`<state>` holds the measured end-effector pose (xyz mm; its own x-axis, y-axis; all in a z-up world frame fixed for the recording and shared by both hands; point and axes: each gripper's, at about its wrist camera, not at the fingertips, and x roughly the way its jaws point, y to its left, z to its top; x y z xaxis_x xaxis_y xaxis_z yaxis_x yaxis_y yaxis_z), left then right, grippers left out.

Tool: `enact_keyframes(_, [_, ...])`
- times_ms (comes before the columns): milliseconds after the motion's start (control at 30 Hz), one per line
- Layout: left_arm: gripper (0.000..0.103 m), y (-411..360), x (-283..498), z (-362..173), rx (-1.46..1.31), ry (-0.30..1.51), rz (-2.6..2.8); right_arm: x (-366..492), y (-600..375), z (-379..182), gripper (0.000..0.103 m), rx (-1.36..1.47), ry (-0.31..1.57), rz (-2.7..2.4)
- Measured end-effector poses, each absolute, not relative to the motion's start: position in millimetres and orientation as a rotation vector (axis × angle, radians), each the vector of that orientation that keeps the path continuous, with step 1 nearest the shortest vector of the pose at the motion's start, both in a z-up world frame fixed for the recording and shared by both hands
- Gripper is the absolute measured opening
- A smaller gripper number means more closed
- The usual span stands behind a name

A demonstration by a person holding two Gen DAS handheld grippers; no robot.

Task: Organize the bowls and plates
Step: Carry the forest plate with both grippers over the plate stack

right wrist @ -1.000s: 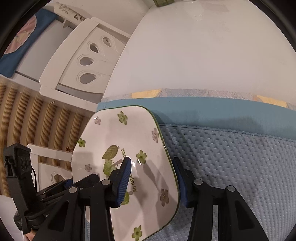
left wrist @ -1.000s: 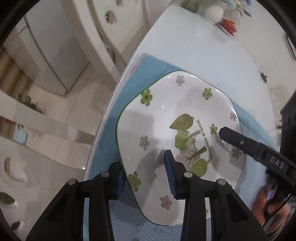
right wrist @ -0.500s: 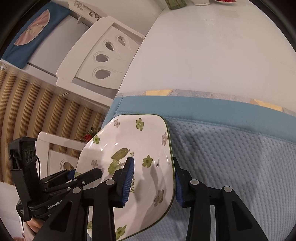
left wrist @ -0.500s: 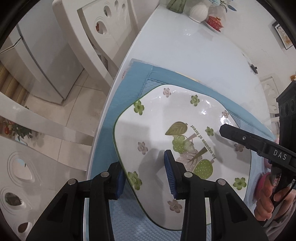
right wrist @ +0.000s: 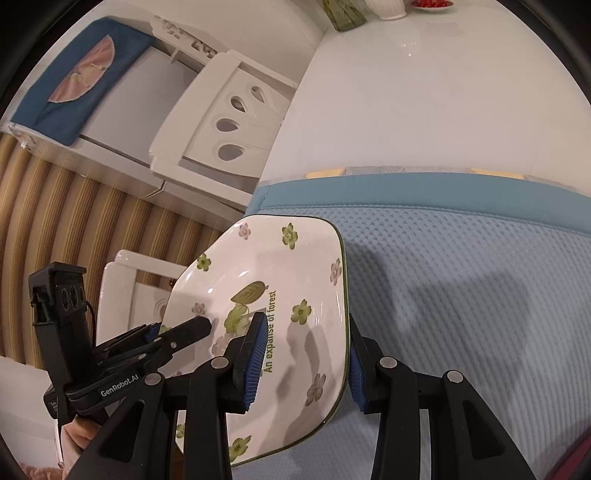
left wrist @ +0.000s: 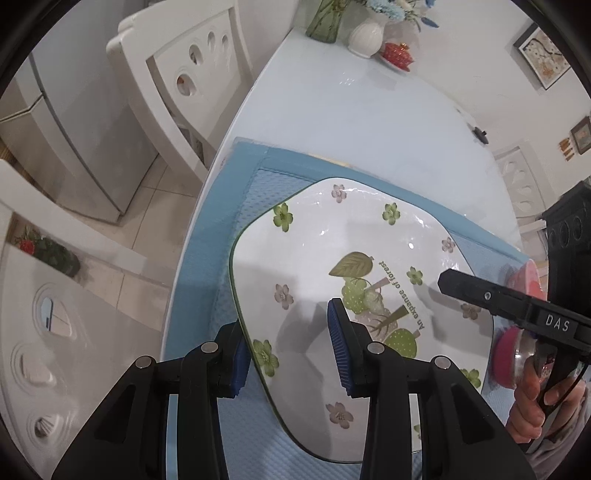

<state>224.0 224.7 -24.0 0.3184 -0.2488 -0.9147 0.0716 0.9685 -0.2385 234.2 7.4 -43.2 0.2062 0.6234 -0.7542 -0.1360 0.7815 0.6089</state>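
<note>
Each clenched on an opposite rim, the left gripper (left wrist: 291, 354) and right gripper (right wrist: 303, 354) share the floral plate (left wrist: 354, 266), held tilted above the blue mat (right wrist: 461, 280), likely to keep it steady.

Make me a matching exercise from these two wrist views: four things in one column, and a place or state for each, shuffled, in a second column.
Things
1. white square plate with green flowers
2. light blue textured mat
3. white ceramic vase
4. pink bowl

Places or states
A. stands at the far end of the table beside a small red dish
B. lies flat over the near end of the table
C. gripped at opposite rims by both grippers
D. sits on the mat, partly hidden behind the right gripper

Pairs: 1-C, 2-B, 3-A, 4-D
</note>
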Motion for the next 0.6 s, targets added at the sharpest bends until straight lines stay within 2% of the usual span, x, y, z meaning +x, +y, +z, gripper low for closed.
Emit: enact_keyframes(600, [0.034, 159.9, 118.2, 30.5, -0.169, 1.177, -0.221, 121.0, -66.6, 21.6, 0.04, 0.51, 1.204, 0.605])
